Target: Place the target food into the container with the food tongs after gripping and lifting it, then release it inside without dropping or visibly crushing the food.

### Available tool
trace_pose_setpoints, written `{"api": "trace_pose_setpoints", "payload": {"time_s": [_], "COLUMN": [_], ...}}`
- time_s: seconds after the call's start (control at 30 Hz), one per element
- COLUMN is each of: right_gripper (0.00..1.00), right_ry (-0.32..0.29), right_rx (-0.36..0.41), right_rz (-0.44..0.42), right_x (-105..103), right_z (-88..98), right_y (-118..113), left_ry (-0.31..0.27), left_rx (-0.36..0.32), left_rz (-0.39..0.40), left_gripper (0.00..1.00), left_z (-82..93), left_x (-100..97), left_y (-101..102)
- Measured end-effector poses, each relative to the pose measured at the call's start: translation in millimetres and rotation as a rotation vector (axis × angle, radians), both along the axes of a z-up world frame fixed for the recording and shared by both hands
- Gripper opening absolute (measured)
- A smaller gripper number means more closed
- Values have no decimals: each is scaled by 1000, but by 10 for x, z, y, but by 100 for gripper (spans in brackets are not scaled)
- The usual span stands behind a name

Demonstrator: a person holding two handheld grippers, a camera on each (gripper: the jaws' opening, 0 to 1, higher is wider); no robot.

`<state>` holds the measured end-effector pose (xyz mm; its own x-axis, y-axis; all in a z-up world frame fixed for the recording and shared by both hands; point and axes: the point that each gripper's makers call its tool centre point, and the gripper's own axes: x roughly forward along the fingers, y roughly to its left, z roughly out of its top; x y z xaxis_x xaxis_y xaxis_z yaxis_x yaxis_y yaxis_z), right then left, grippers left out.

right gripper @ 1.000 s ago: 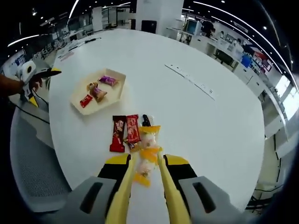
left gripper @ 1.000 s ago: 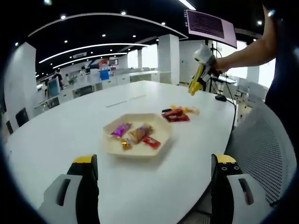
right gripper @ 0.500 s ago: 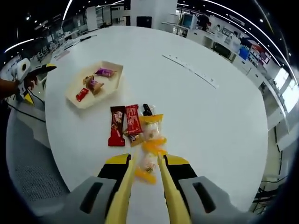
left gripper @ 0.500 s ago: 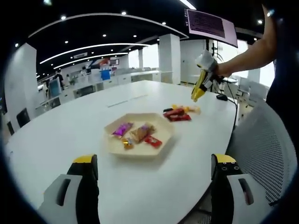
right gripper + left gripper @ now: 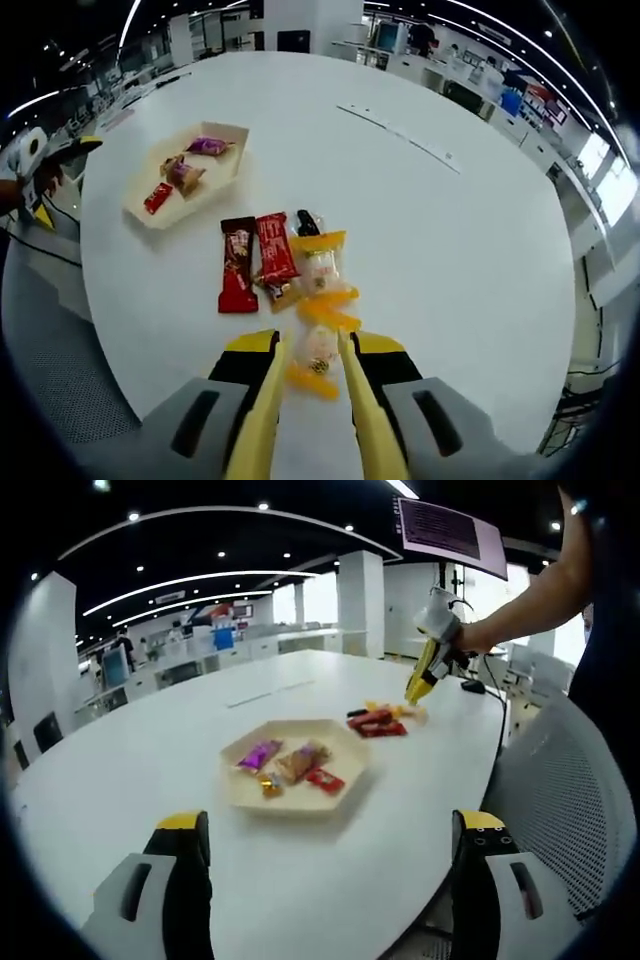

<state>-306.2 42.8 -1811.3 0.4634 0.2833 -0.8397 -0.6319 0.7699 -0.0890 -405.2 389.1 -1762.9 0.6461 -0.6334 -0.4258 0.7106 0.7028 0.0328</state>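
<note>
I am hovering the right gripper point(image 5: 310, 365) with its yellow food tongs point(image 5: 262, 420), tips narrowly spaced, over the clear orange-trimmed snack packet point(image 5: 318, 350) beside the red wrappers point(image 5: 275, 245), well apart from the beige hexagonal paper tray point(image 5: 190, 175); I should pinch gently. The left gripper point(image 5: 325, 840) is gaping wide above the white desk point(image 5: 150, 750).

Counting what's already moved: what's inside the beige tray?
The beige tray holds a purple wrapper, a brown one, a red one and a small gold piece. Anything beneath them is hidden.

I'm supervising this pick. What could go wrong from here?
The tongs straddle one yellow-ended snack, but another touches it, so both might lift or slide. A hard squeeze could crush the soft packet. The tray sits well away, so a loose grip could drop it in transit.
</note>
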Motion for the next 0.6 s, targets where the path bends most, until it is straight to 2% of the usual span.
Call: {"api": "trace_pose_setpoints", "payload": {"time_s": [0.2, 0.6], "right_gripper": [27, 27], "right_ry": [4, -26], "right_rx": [-4, -6], "right_rz": [-44, -115], "right_x": [35, 120], "right_z": [-98, -43], "right_y": [-48, -87], "left_ry": [7, 18], "left_rx": [-2, -2], "left_rz": [-4, -13], "left_gripper": [98, 97], "left_z": [-12, -27], "left_x": [-7, -21], "left_y": [-6, -23]}}
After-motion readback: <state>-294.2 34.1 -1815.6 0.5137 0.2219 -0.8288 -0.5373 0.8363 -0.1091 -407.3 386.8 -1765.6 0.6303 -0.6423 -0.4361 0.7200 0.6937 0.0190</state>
